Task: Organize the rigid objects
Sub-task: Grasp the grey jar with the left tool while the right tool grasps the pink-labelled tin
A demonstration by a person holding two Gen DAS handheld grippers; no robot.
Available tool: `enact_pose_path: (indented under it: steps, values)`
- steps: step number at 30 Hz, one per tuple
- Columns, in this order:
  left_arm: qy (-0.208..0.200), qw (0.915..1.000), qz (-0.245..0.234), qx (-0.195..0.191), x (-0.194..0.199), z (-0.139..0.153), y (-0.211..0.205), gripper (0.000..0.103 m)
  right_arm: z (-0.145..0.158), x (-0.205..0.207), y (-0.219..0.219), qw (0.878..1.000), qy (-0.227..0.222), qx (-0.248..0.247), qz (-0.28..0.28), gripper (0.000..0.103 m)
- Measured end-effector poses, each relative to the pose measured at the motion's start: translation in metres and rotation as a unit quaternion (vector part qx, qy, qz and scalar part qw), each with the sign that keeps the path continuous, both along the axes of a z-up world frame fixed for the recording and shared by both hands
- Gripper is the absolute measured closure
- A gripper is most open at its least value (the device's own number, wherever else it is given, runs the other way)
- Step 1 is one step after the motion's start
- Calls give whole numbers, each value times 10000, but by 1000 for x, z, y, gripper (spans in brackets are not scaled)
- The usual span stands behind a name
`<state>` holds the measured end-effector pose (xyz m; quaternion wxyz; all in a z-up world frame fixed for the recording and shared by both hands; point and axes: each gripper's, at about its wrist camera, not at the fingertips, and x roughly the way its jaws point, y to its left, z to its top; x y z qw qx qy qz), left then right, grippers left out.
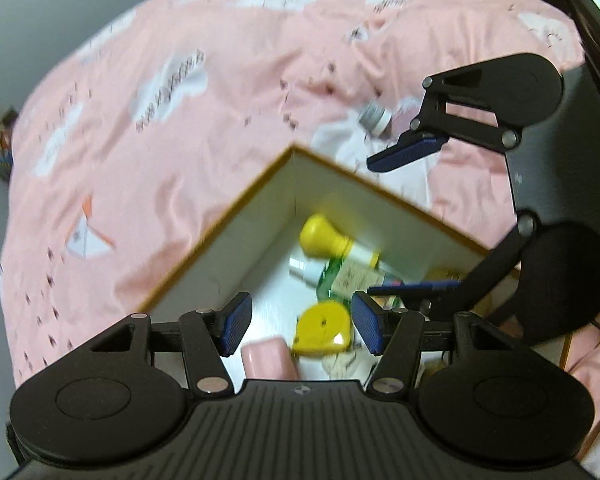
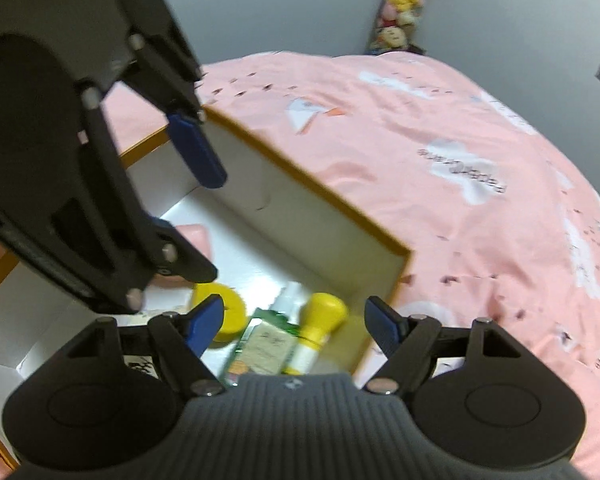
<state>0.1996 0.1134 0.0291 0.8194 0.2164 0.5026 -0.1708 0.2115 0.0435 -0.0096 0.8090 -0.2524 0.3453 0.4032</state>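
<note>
While both jaws gape empty, the box [image 1: 256, 204] holds two yellow-capped bottles [image 1: 324, 236] — one pink block [image 1: 268, 360].

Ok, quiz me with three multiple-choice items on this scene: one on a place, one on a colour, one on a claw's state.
1. Where does the silver-capped bottle lie?
A. in the box
B. on the pink bedcover, outside the box
C. in the left claw

2. What colour is the bulb-shaped cap in the box?
A. yellow
B. red
C. black

3. How is the left claw?
A. shut on the pink block
B. open, holding nothing
C. out of view

Key: B, it rests beyond the box rim; A, plainly yellow; B, pads apart, nothing pressed.
</note>
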Motion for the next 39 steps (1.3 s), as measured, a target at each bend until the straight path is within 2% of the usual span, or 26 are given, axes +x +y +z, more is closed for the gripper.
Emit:
enact_pose_path:
  steps: [7, 14, 18, 26, 28, 30, 32, 39]
  values:
    - [-584, 9979, -296, -18, 6, 21, -32, 35, 28, 18, -59, 9959, -239, 349, -797, 27]
    - [-861, 9943, -617, -94, 20, 26, -66, 35, 26, 33, -123, 9860, -258, 552, -1552, 27]
    - [-723, 9941, -792, -151, 32, 18, -86, 35, 12, 43, -148, 9822, -197, 560, -1780, 27]
    - [-416, 9899, -1338, -207, 60, -14, -120, 35, -31, 67, -174, 9757, 298, 672, -2065, 27]
    - [-311, 9893, -1406, -219, 69, -24, -125, 35, -41, 73, -176, 9744, 383, 680, -2109, 31]
    - [-264, 9891, -1426, -261, 77, -33, -128, 35, -51, 81, -177, 9737, 445, 638, -2140, 46]
    - [-248, 9889, -1441, -246, 85, -41, -132, 35, -60, 89, -179, 9722, 524, 651, -2187, 51]
    - [-92, 9876, -1567, -73, 111, -66, -147, 37, -88, 119, -184, 9632, 860, 809, -2414, 53]
